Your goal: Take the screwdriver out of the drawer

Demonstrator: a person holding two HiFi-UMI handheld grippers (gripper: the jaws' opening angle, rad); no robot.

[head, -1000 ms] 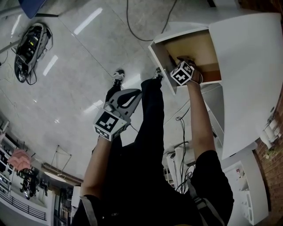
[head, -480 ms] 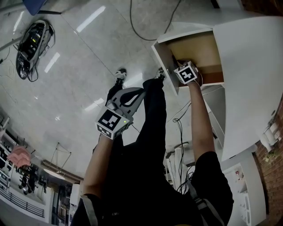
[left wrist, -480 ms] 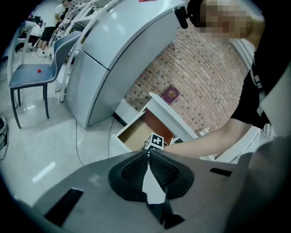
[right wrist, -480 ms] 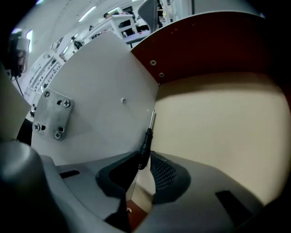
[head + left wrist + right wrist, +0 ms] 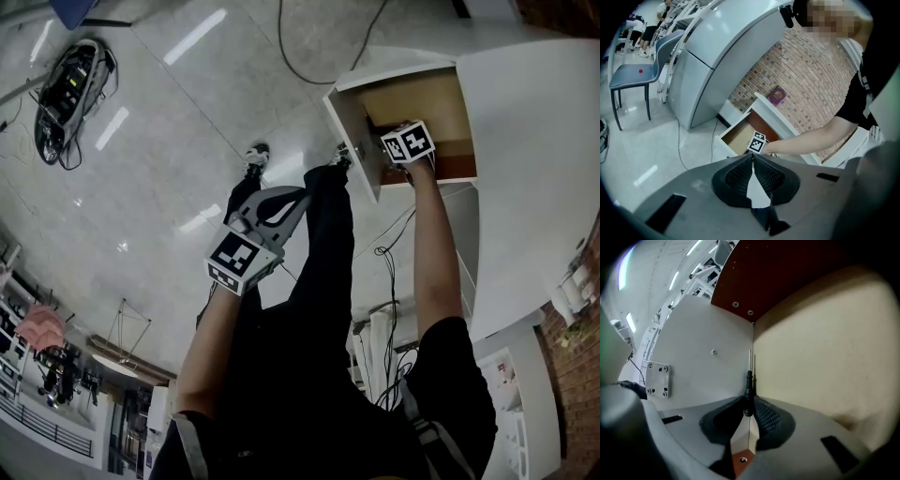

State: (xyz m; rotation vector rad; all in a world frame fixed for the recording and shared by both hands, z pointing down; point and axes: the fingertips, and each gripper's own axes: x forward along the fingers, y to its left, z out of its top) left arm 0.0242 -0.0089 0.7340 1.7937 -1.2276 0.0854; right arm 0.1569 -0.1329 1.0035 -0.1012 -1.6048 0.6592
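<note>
Right arm stretched far into open drawer (image 5: 427,101); right gripper (image 5: 749,405) tipped steeply down, jaws closing on screwdriver (image 5: 749,389) lying along drawer's wall edge. Left gripper (image 5: 753,158) near left over floor (image 5: 169,141), jaws pressed together.

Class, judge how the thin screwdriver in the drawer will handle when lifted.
Probably light and stiff: the screwdriver is a slim handle with a needle-thin shaft. Its round handle may pivot or slip, since the right gripper, jaws closing, pinches only its end. The shaft could snag the drawer corner.
</note>
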